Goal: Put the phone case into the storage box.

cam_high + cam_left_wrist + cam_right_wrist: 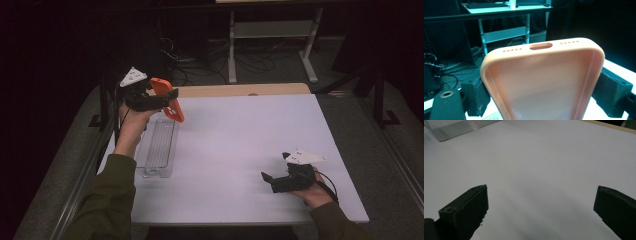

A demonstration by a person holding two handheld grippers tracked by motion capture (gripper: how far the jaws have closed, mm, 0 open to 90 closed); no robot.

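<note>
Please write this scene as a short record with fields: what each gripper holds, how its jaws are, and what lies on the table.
left gripper: raised above the table's far left, jaws shut on the orange phone case
phone case: empty, inner side faces the left gripper view's camera
right gripper: low over the white table at the near right, jaws open, nothing between them
on table: clear plastic tray, lying below the left gripper
</note>
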